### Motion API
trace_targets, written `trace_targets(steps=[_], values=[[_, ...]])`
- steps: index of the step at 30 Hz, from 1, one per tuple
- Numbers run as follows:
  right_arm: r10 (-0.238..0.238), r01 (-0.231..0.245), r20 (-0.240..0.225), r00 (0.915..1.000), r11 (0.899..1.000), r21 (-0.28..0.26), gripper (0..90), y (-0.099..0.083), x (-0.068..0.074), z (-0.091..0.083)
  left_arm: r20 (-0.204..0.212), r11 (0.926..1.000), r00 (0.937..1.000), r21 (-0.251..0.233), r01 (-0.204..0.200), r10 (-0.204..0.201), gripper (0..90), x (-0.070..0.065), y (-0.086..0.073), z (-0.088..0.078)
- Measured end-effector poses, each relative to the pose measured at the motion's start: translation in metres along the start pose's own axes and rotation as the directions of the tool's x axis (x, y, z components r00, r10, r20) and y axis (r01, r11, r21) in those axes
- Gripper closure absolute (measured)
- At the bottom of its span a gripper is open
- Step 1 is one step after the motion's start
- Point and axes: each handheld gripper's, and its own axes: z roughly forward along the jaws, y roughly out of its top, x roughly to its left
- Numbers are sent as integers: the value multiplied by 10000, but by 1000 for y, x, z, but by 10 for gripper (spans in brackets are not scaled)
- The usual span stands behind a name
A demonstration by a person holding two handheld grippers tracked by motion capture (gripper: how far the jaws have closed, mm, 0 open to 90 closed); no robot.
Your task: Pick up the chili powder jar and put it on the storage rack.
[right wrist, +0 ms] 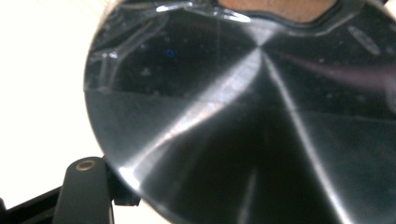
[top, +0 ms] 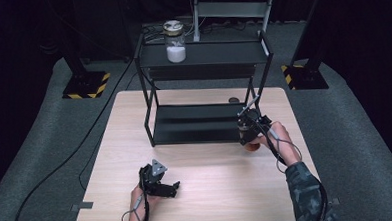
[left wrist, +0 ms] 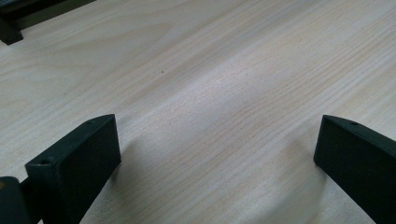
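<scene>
Wooden tabletop (top: 201, 170): right claw (top: 249, 133) clamped on jar (right wrist: 261, 121) beside shelf rack (top: 203, 90); keep jar level, clear frame. Left claw (top: 168, 188) wide open, empty.

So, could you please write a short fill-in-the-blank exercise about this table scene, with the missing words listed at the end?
1. The jar with white powder stands on the ____ shelf of the black rack.
2. The left hand-held gripper has its jaws ____ over the bare wooden table.
3. The right hand-held gripper is shut on a round container with a shiny ____ lid.

Missing words: top; open; metal
</scene>
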Motion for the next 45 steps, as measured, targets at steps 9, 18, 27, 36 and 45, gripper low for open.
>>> trace_targets(steps=[9, 18, 27, 36, 45], values=[[-226, 227, 142, 9996, 9997, -7, 303, 12, 2, -15, -5, 10000, 10000, 5, -22, 22, 0, 0, 0, 0], [-395, 396, 230, 9990, 9992, -36, 303, 23, 5, -30, -4, 10000, 10000, 5, -20, 20, 0, 0, 0, 0], [-493, 496, 288, 9984, 9987, -97, 303, 31, 5, -41, -2, 10000, 10000, 6, -21, 21, 0, 0, 0, 0], [-624, 633, 469, 9969, 9978, -183, 303, 40, 7, -59, 10, 10000, 10000, 16, -17, 17, 0, 0, 0, 0], [-683, 695, 530, 9963, 9974, -209, 304, 46, 6, -70, 7, 10000, 10000, 9, -14, 14, 0, 0, 0, 0]])
